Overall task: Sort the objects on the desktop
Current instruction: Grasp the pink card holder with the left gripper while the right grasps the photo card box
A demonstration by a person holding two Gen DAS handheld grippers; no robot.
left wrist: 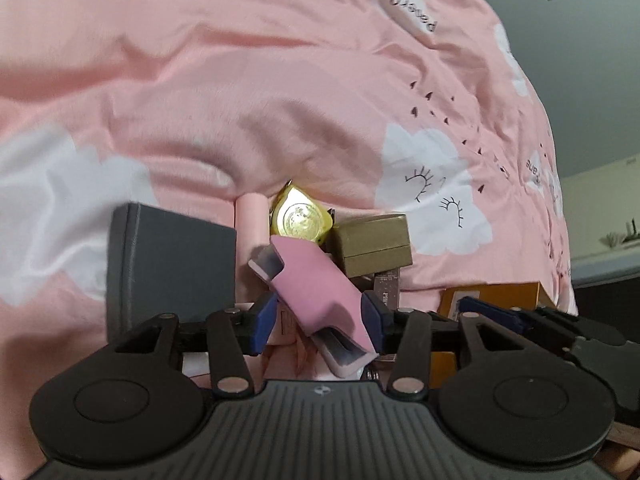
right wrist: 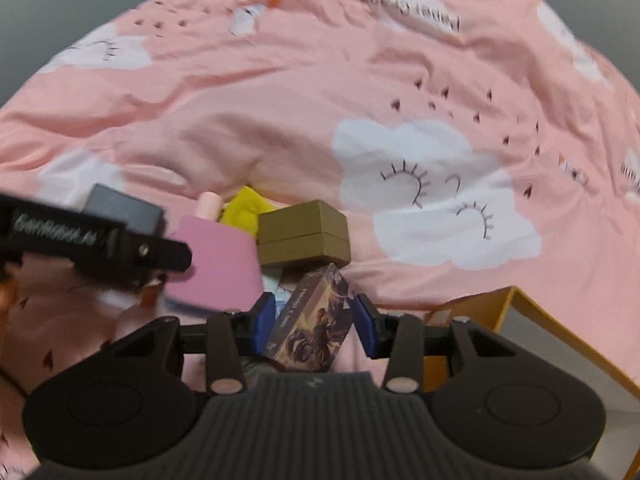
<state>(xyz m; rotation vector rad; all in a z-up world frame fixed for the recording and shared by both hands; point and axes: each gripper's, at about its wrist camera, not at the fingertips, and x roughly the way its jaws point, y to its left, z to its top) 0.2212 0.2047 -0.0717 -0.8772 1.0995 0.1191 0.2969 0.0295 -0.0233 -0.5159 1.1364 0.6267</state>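
Observation:
My left gripper [left wrist: 318,320] is shut on a pink booklet [left wrist: 316,292] that lies tilted between its blue pads [left wrist: 265,322]. My right gripper [right wrist: 314,326] is shut on a dark printed card box [right wrist: 310,326], held at a slant. Behind them a pile sits on the pink cloud-print cloth [left wrist: 280,92]: a grey box [left wrist: 172,268], a pale pink tube [left wrist: 251,224], a yellow packet with a gold disc [left wrist: 298,218] and a brown box [left wrist: 374,248]. In the right wrist view the booklet [right wrist: 216,268], the brown box [right wrist: 304,234] and the left gripper's body [right wrist: 92,248] show at left.
An orange open box [right wrist: 516,320] stands at the lower right of the right wrist view; it also shows in the left wrist view [left wrist: 496,300]. The right gripper's fingers [left wrist: 492,314] show at the lower right of the left wrist view. The cloth spreads wide behind the pile.

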